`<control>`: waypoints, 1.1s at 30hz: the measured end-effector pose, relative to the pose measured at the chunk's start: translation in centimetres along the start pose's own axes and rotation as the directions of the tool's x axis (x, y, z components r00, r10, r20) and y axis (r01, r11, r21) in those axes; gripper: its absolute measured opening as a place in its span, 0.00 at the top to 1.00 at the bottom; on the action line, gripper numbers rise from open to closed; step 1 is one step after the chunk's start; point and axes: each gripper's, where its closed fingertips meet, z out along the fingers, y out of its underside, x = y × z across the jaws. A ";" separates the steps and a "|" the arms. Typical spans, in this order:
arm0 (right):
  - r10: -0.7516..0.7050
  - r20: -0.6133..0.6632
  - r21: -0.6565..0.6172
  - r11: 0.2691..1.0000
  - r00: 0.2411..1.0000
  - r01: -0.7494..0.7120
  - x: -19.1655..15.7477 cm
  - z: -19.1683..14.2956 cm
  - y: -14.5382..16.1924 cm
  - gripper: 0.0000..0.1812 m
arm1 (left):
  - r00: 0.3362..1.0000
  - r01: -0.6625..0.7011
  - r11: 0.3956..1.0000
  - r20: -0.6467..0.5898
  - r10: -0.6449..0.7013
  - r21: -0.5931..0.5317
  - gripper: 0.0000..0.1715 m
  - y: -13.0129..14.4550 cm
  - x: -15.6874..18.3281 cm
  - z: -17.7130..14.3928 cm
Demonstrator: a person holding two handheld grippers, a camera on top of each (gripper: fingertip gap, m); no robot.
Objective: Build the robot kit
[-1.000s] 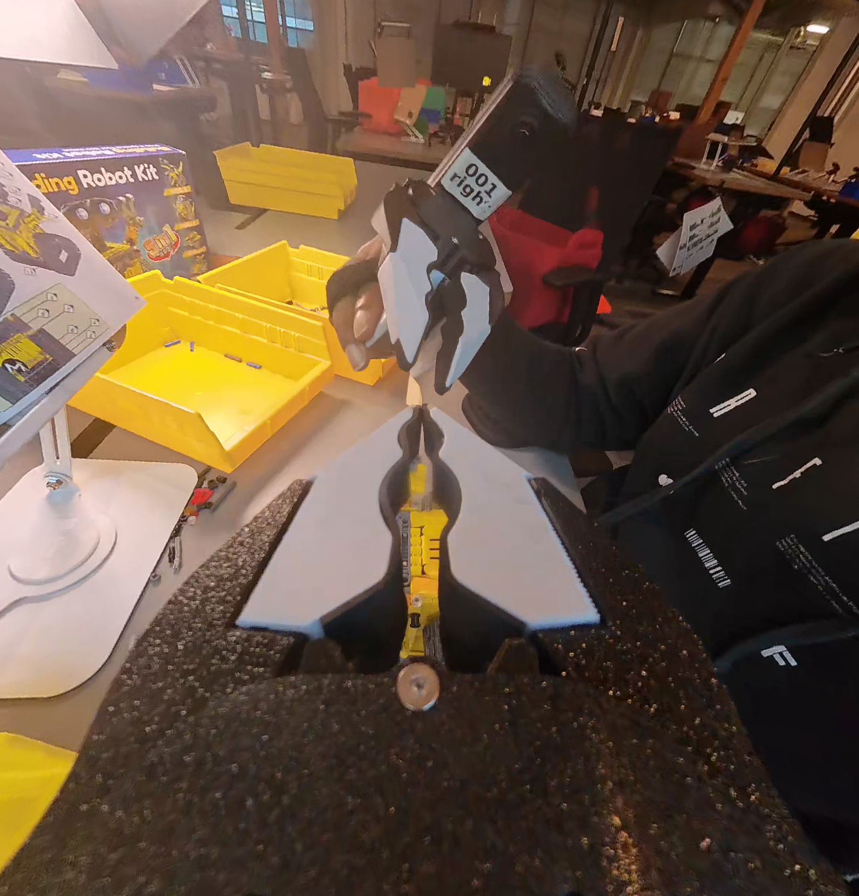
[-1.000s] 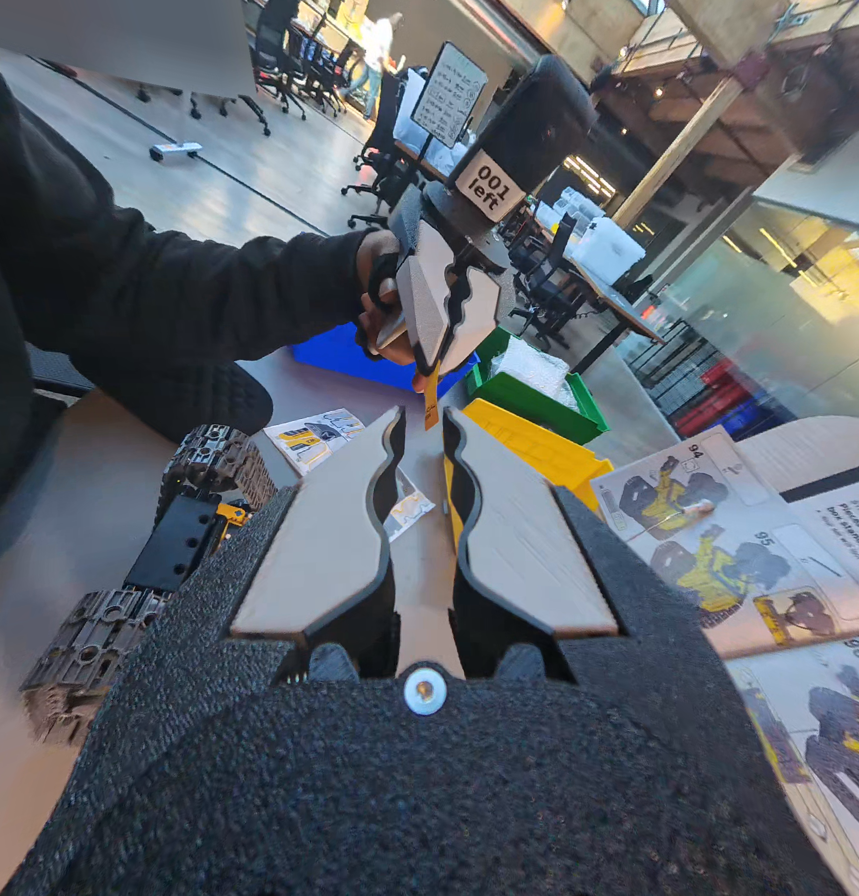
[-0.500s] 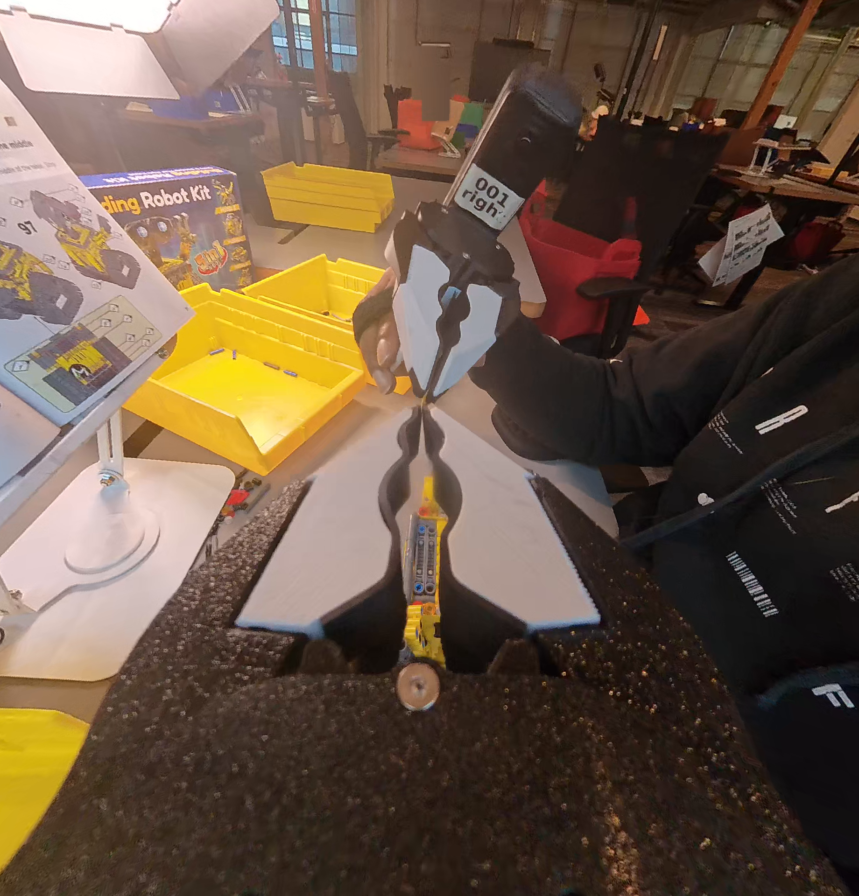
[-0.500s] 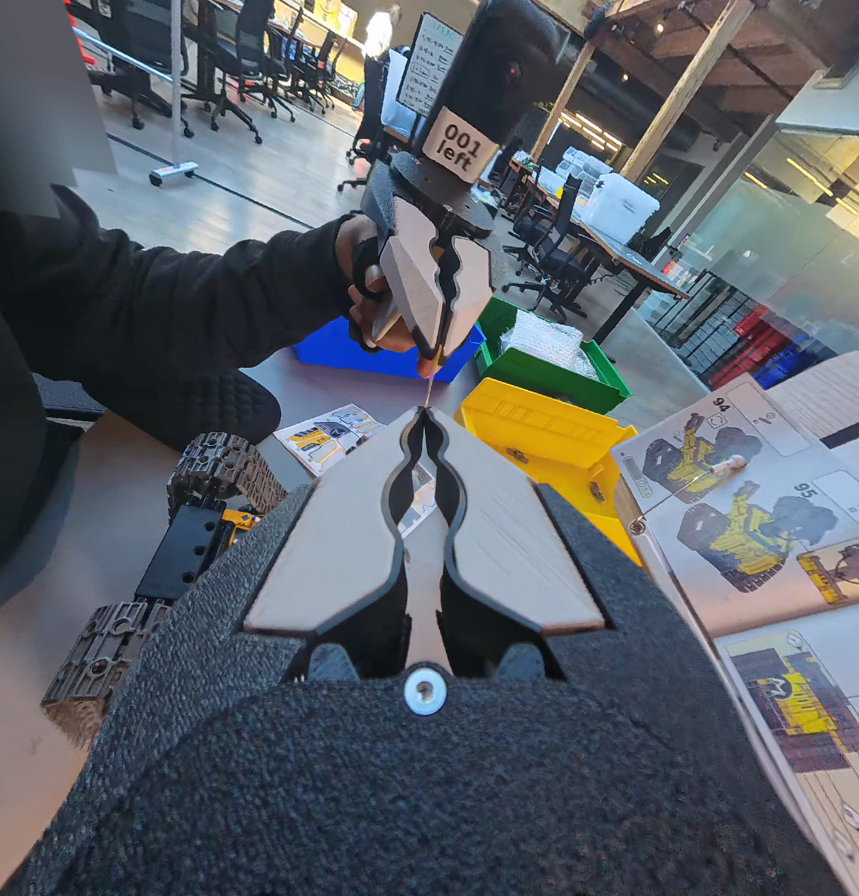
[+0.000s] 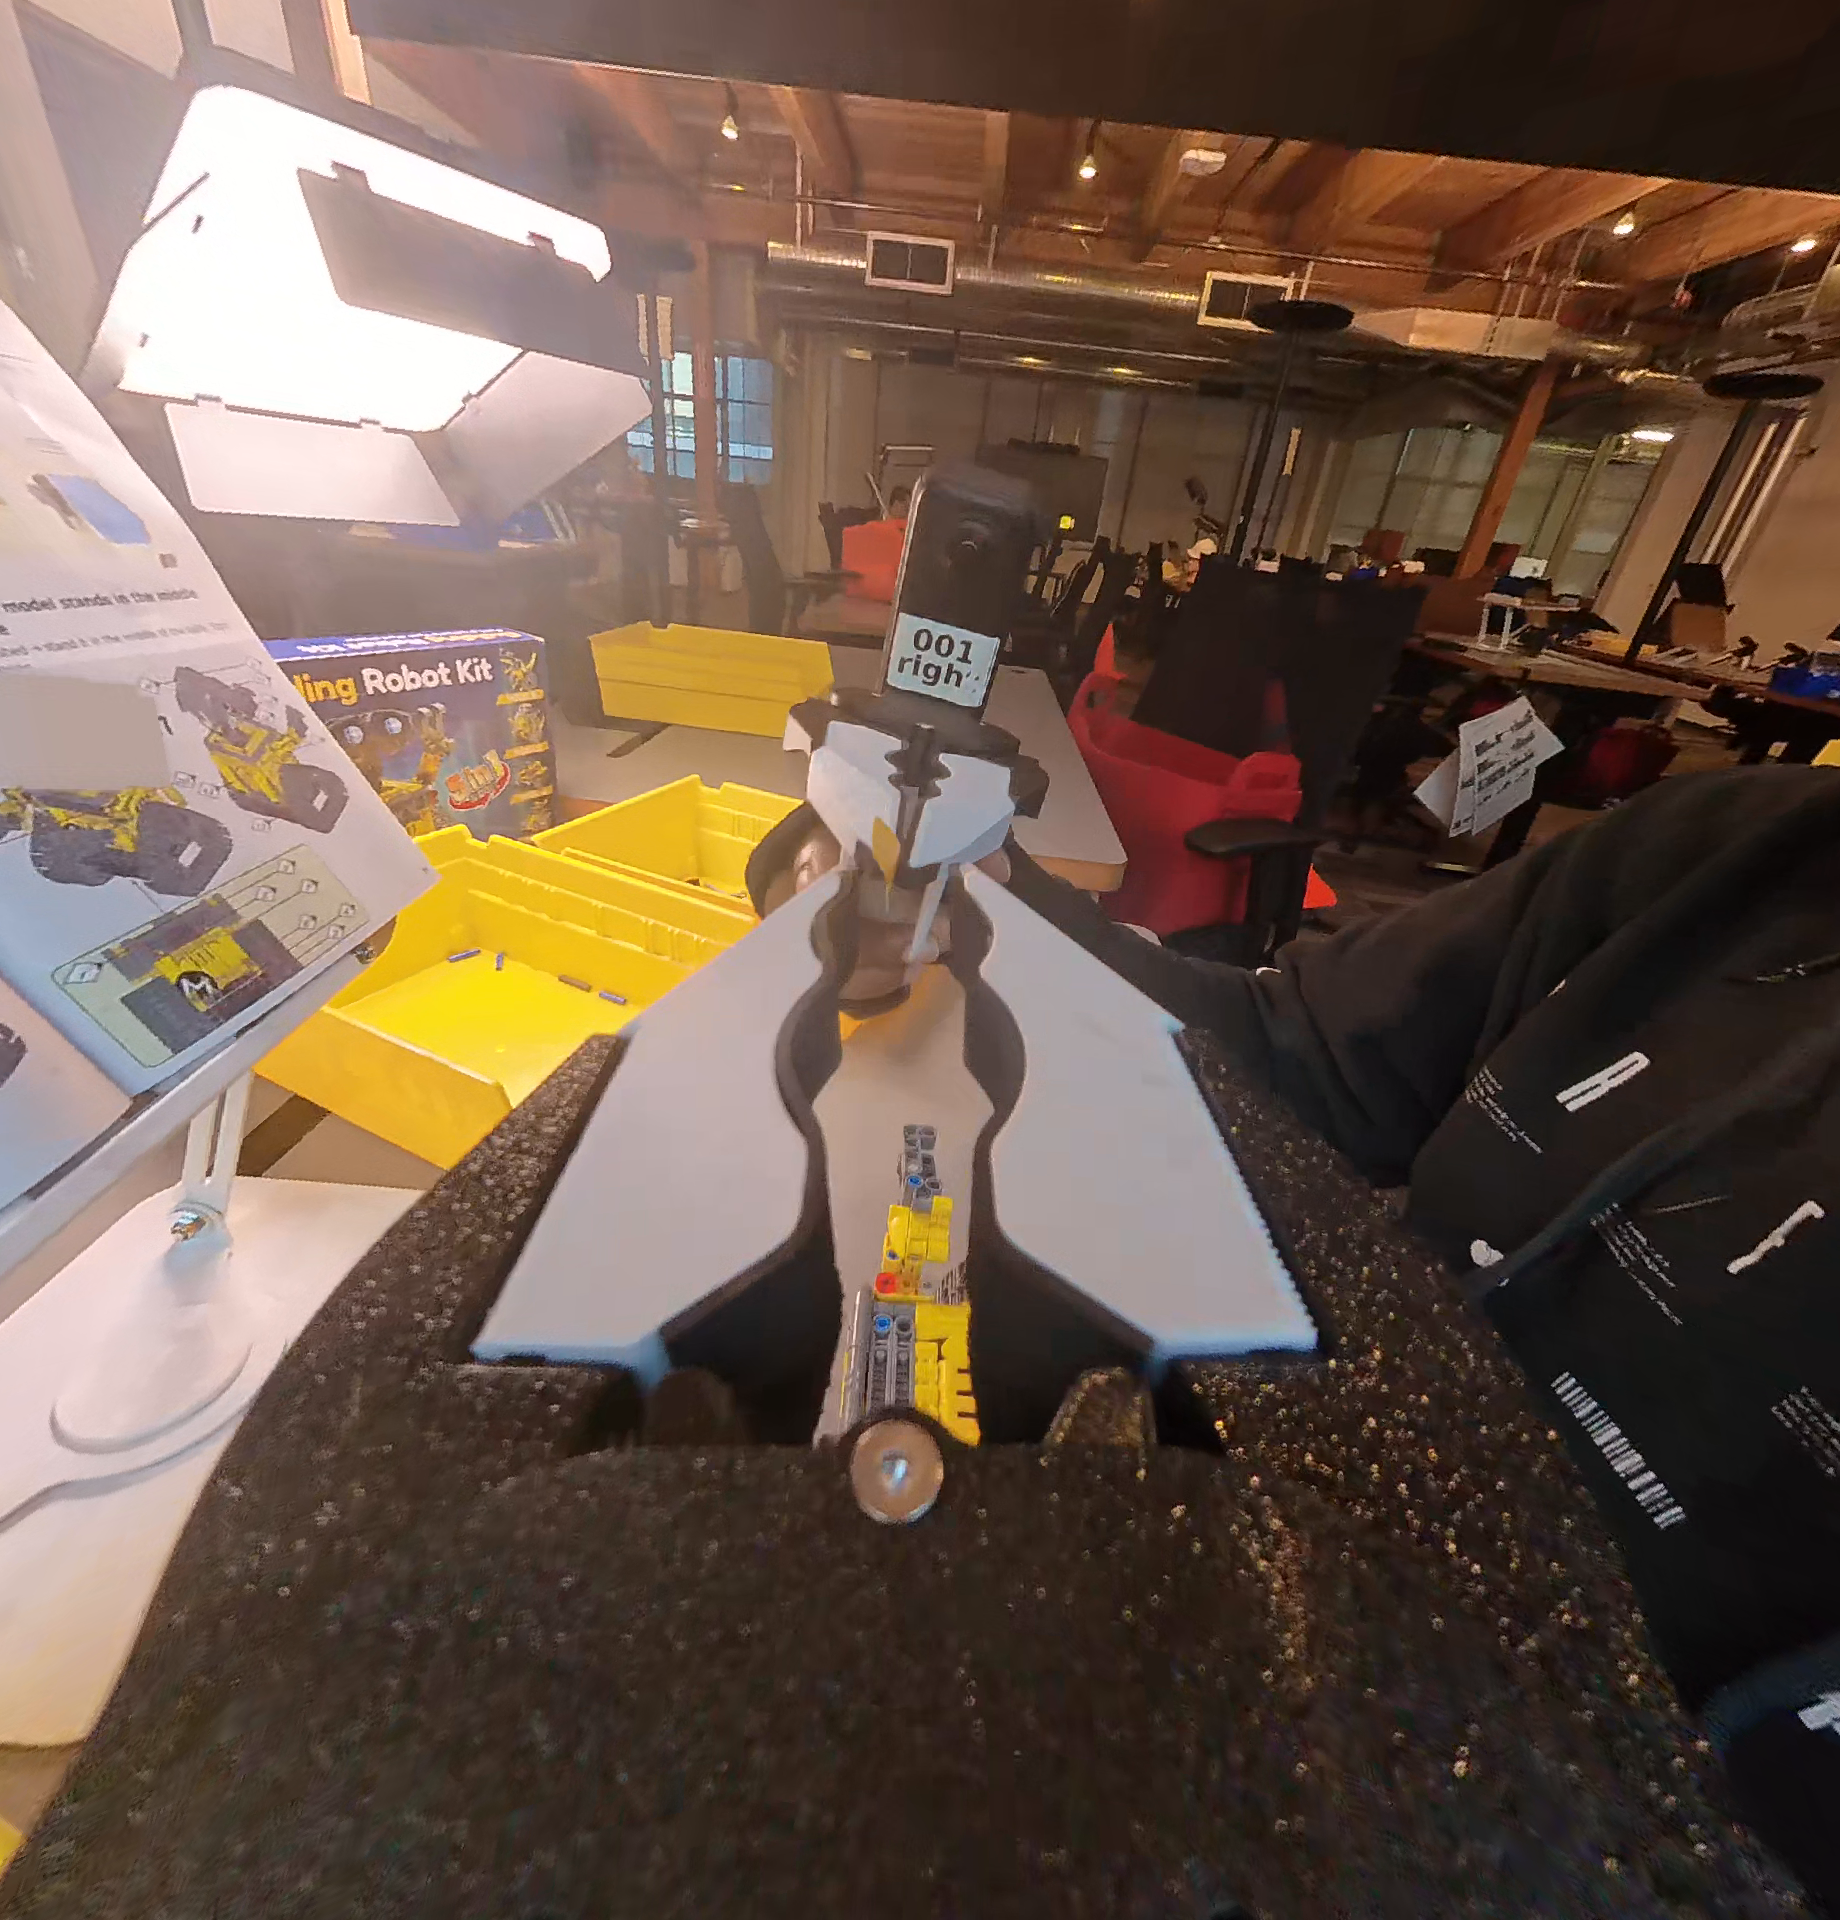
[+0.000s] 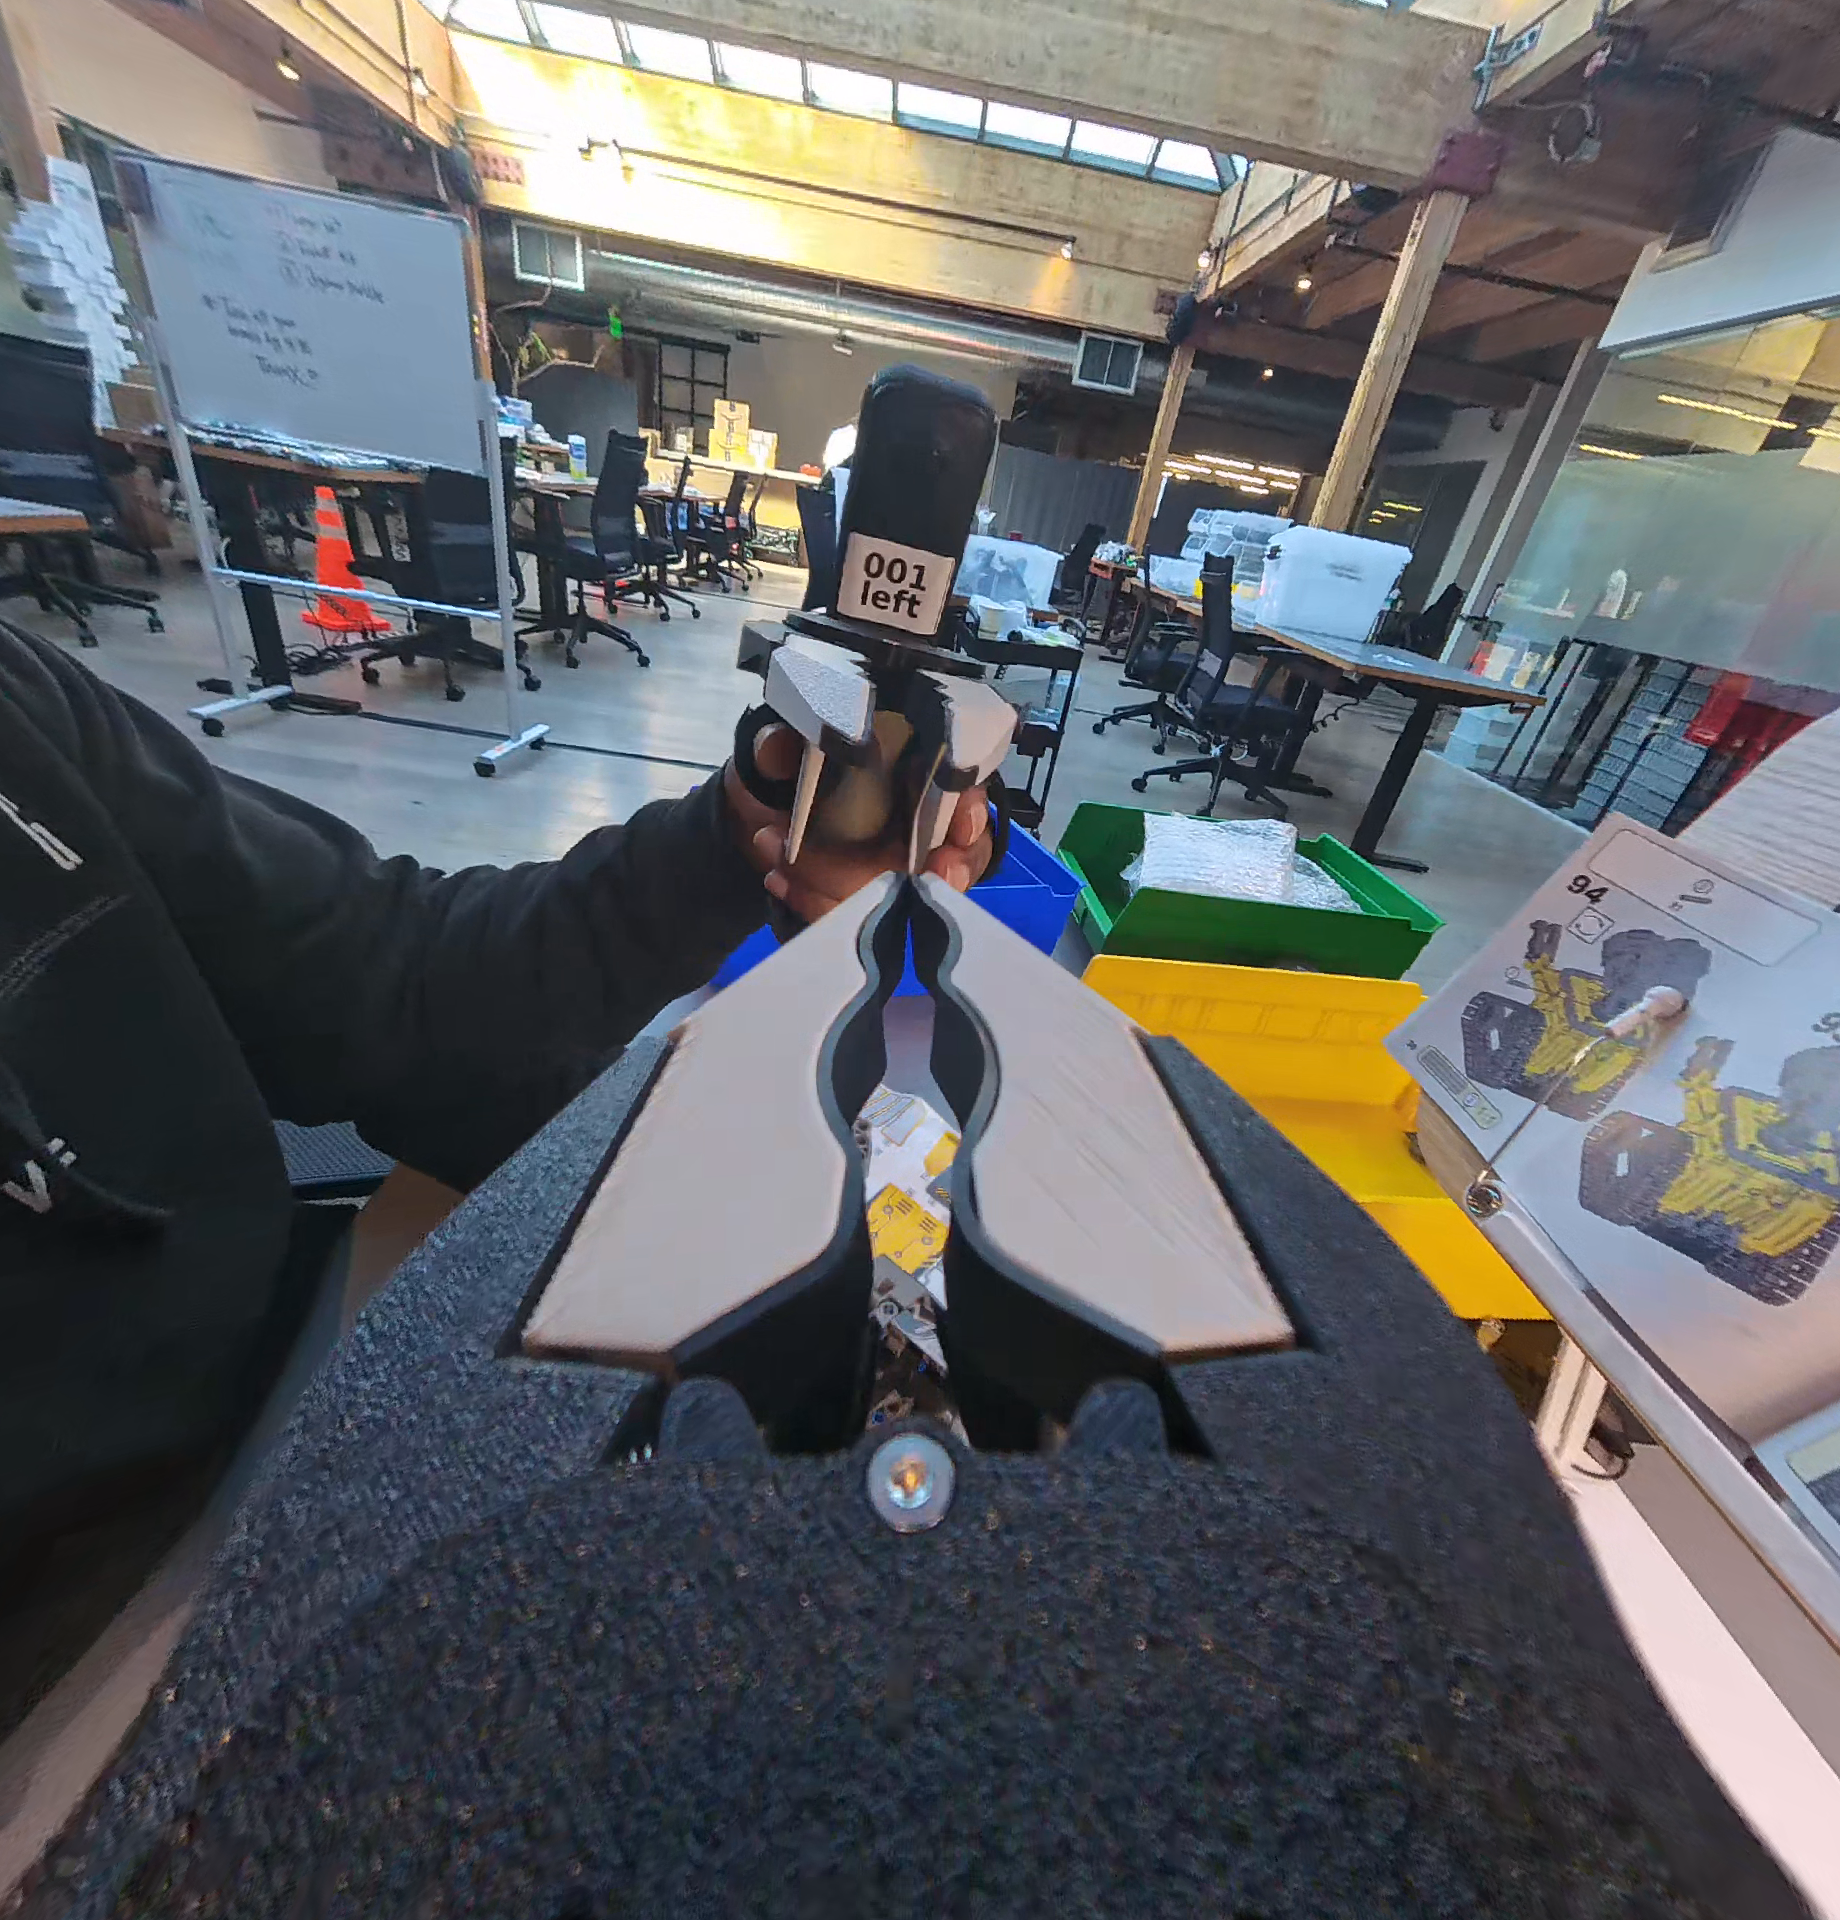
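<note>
Since a moment ago, the left hand-held gripper (image 5: 900, 894) has spread its fingers, and the small yellow piece now sits pinched in the right hand-held gripper (image 6: 908, 883), whose tips press together. Both grippers meet tip to tip above the surface (image 5: 895, 1081), where a yellow-and-grey brick assembly (image 5: 911, 1299) lies below.

To your left, an instruction booklet (image 5: 147, 831) leans on a white stand (image 5: 157, 1340) beside yellow bins (image 5: 500, 997) and a blue kit box (image 5: 428, 717). A lit lamp (image 5: 313, 322) hangs above. Across from you sit a green bin (image 6: 1248, 914), a blue bin (image 6: 1020, 894) and a whiteboard (image 6: 313, 312).
</note>
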 end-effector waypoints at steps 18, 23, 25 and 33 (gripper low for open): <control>-0.008 0.009 -0.049 0.999 1.000 0.009 -0.3 0.8 1.2 1.00 | 0.997 -0.006 1.000 0.075 0.005 0.007 1.00 0.0 -1.0 0.4; -0.048 0.021 -0.144 0.988 0.999 0.050 -0.5 0.4 2.5 0.95 | 0.995 -0.032 0.997 0.093 0.038 -0.069 1.00 1.0 -1.2 0.4; -0.063 0.007 -0.155 0.986 0.998 0.063 -0.2 -0.2 2.3 0.93 | 0.991 -0.067 0.988 0.105 0.082 -0.140 1.00 1.9 -1.2 0.5; -0.035 0.035 -0.236 0.971 0.999 0.043 -1.1 -0.2 3.2 0.96 | 0.990 -0.115 0.940 0.044 0.136 -0.322 1.00 5.3 0.1 2.0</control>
